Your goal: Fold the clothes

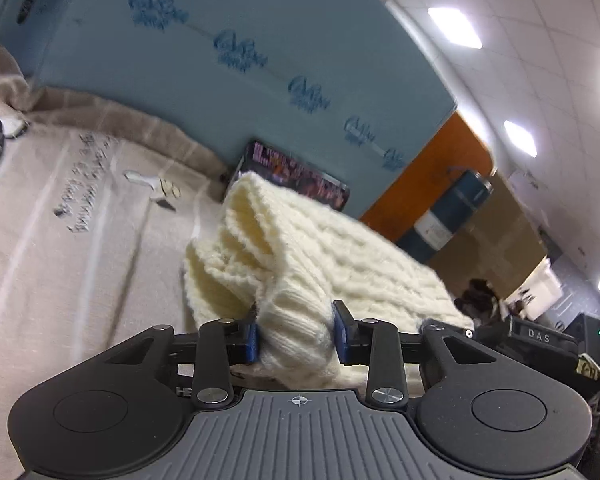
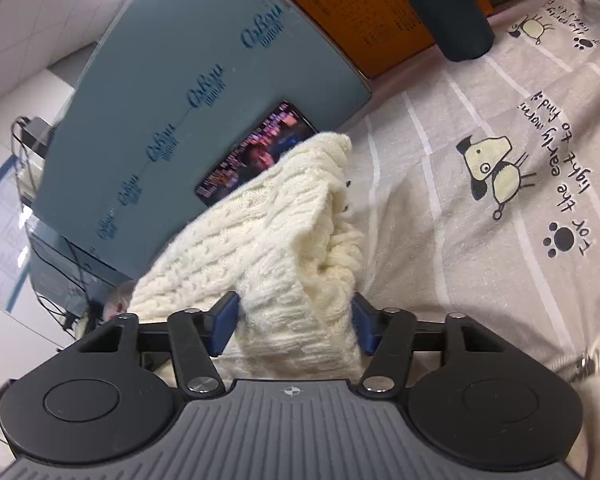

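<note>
A cream cable-knit sweater (image 1: 320, 256) hangs lifted above a beige printed bedsheet (image 1: 60, 232). My left gripper (image 1: 298, 334) is shut on the sweater's ribbed edge, which bulges between its blue pads. My right gripper (image 2: 296, 328) is shut on another part of the ribbed edge of the same sweater (image 2: 260, 232). The knit stretches away from both grippers, with folds drooping toward the sheet (image 2: 480, 260). The sweater's lower part is hidden behind the gripper bodies.
A blue foam board (image 1: 260, 40) stands behind the sheet, with a lit phone screen (image 2: 256, 152) leaning on it. A dark blue bottle (image 2: 448, 8) and an orange panel (image 2: 364, 12) stand at the back. Clutter and cardboard boxes (image 1: 500, 232) lie beyond.
</note>
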The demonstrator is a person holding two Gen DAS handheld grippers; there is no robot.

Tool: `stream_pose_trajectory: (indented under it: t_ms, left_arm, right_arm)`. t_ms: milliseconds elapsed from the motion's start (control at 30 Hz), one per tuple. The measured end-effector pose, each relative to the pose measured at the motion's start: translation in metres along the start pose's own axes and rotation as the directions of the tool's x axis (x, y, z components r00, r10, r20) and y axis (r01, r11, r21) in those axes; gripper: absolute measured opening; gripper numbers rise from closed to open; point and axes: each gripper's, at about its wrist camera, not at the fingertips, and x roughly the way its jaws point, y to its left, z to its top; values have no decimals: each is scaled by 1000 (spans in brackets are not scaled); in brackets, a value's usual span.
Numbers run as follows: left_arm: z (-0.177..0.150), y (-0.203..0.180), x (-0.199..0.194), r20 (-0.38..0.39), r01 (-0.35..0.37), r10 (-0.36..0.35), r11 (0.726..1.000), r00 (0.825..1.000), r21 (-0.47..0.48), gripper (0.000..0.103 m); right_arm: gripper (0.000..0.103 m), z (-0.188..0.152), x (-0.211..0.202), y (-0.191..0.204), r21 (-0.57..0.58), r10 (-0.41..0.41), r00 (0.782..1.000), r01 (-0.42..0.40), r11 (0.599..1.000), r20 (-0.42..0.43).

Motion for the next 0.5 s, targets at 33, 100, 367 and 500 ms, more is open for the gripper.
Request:
stream_pose_trajectory:
  t_ms: [33,100,367,500]
  left_arm:
    - [1,2,-8,13,0,0,1000,1000,-4,31]
    - [3,9,-24,36,0,1,1000,999,-20,30]
    - [27,47,-101,281,-60,72,997,957,-51,29]
    - [48,72,-136,404,-123,139,990,904,-65,29]
  right_arm:
    - [45,-3,-1,5,0,20,1000,-20,1000,-5]
    - [42,-9,-2,17,-7,58,998,-58,998,-14]
    - [39,-30,47,108,-165,213,976,-216,962,-38]
    - [39,-38,88,157,-248,295,955,-296,923,-39]
